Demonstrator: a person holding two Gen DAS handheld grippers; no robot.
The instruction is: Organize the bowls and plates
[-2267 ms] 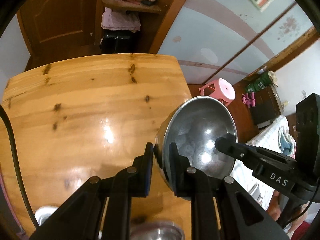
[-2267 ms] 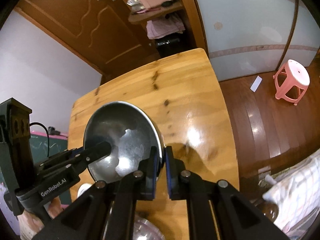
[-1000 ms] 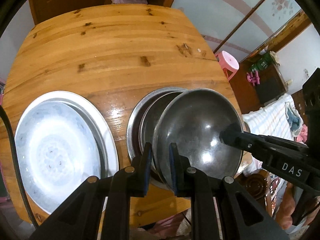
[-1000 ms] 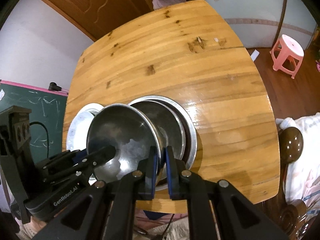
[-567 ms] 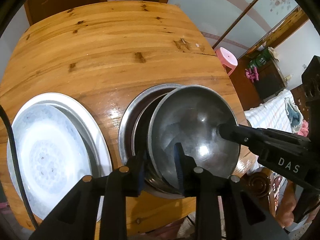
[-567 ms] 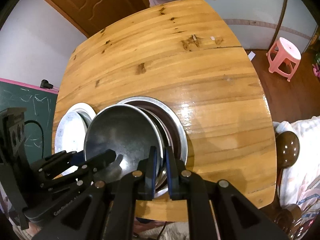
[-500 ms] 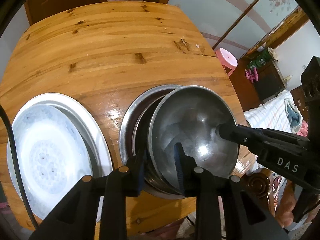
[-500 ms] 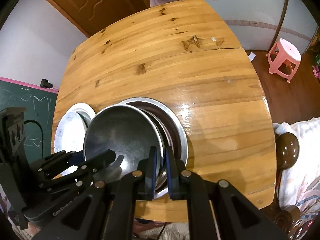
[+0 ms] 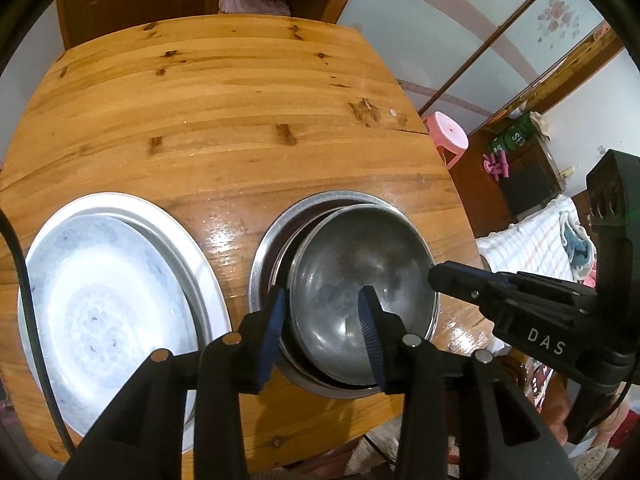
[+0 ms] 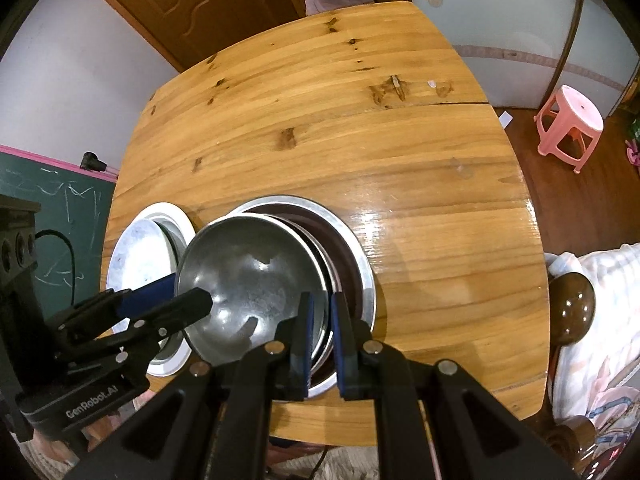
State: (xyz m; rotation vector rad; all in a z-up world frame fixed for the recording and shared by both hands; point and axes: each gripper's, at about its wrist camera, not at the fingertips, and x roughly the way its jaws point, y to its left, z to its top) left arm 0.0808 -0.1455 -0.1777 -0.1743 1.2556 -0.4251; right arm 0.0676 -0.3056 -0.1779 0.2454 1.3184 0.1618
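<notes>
A steel bowl (image 9: 360, 280) (image 10: 252, 280) sits nested in a stack of larger steel bowls (image 9: 328, 204) (image 10: 352, 248) near the front edge of the wooden table (image 9: 224, 92). My left gripper (image 9: 322, 316) is open, its fingers either side of the bowl's left rim without gripping it. My right gripper (image 10: 318, 320) has its jaws slightly apart around the bowl's right rim; whether they still pinch it is unclear. A stack of white plates (image 9: 100, 304) (image 10: 140, 248) lies to the left of the bowls.
The far half of the table (image 10: 340, 100) is bare wood. A pink stool (image 10: 568, 120) stands on the floor to the right. A dark chair knob (image 10: 572, 304) and a bed with checked cloth (image 9: 528, 240) lie beyond the table's right edge.
The bowl came down from the air into the bowl stack. My left gripper's jaws have opened off the rim. My right gripper's jaws have widened slightly.
</notes>
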